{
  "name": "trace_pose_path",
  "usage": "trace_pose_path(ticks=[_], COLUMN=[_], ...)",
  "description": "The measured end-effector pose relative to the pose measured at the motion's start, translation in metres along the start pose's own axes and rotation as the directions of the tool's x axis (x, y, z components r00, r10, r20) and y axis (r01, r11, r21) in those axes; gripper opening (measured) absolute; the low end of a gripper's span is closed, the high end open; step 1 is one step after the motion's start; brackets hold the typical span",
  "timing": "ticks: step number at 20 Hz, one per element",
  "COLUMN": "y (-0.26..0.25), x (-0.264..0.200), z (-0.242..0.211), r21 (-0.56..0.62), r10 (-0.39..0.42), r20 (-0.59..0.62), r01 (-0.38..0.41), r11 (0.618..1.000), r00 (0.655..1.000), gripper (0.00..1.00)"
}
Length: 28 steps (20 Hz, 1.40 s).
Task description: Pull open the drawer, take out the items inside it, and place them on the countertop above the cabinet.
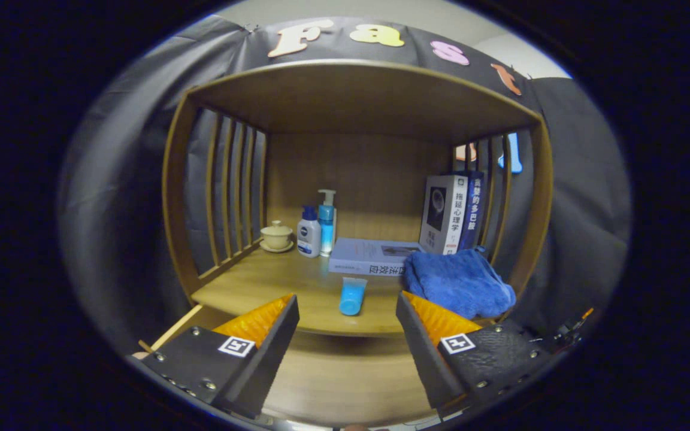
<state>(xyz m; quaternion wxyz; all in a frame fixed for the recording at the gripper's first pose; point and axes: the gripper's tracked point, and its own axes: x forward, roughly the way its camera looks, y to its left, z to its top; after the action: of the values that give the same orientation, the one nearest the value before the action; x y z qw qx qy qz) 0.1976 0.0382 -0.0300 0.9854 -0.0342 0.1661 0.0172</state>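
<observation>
Hovering with its fingers spread and empty, the hand-held gripper (348,335) sits just before the blue tube (352,296) lying on the table (297,287); a careless nudge could roll it off that edge into the drawer (345,377).

The gripper (347,311) hangs with fingers spread wide and nothing between them, over the pulled-out drawer (345,377). Just ahead on the countertop (273,281) lies a blue tube (352,296), beside a blue cloth (457,282), 3 books and 2 bottles.
</observation>
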Motion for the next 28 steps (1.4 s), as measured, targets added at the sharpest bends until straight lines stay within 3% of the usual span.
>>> trace_pose_path(ticks=[4, 11, 19, 28], y=[-0.007, -0.005, 0.000, -0.003], x=[-0.050, -0.105, -0.101, -0.085], z=[-0.018, -0.079, -0.155, -0.165], r21=[0.036, -0.042, 0.026, 0.042], r10=[-0.014, -0.050, -0.053, -0.050], r20=[0.003, -0.044, -0.152, -0.144], r01=[0.014, 0.048, 0.058, 0.057], r11=[0.999, 0.998, 0.998, 0.997], r00=[1.000, 0.998, 0.987, 0.988], gripper=[0.97, 0.97, 0.97, 0.97])
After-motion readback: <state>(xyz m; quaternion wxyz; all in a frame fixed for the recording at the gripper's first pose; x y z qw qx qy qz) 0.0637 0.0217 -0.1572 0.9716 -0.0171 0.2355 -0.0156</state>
